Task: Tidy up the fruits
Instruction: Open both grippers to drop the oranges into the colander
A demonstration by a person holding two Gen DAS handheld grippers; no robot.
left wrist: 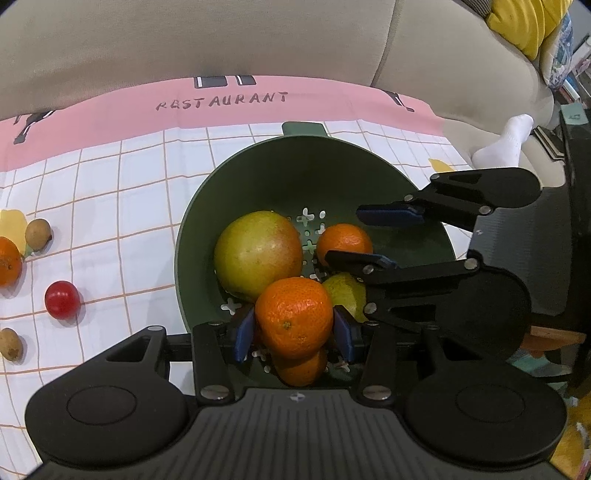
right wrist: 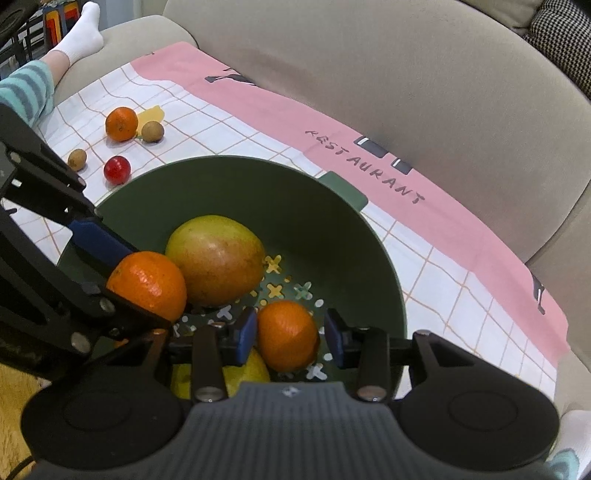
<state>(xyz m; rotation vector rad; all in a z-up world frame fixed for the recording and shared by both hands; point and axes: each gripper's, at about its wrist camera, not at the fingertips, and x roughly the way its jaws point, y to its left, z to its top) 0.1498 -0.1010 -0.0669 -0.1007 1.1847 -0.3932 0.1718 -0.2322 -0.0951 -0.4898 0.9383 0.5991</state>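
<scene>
Your left gripper (left wrist: 293,332) is clamped on a tangerine (left wrist: 293,317), one blue pad on each side of it, and holds it over the near side of the green bowl (left wrist: 280,173). From the right wrist view you see that same fruit caught between the two fingers, just beside the mango (right wrist: 218,258).

Your right gripper (right wrist: 290,338) stands narrow around a second tangerine (right wrist: 288,334) low in the bowl. Its left pad meets the peel, while a thin gap shows at the other pad, so it is not squeezing.

Inside the bowl, the mango lies on the left of the perforated floor, touching the clamped tangerine in both views. A yellow-green fruit (left wrist: 349,295) sits beneath the right gripper's lower finger. A third tangerine (left wrist: 301,369) peeks out under the one you hold; whether they touch you cannot tell.

Outside the bowl, on the checked cloth (left wrist: 129,206), four fruits wait well apart from it: a loose tangerine (right wrist: 121,123) with a brown fruit (right wrist: 152,132) just beside it, a red fruit (right wrist: 116,169) nearer the rim, and a small brown fruit (right wrist: 77,159) near that.

The cloth covers a beige sofa (right wrist: 406,92), and a foot in a white sock (right wrist: 83,33) rests at its far end.
</scene>
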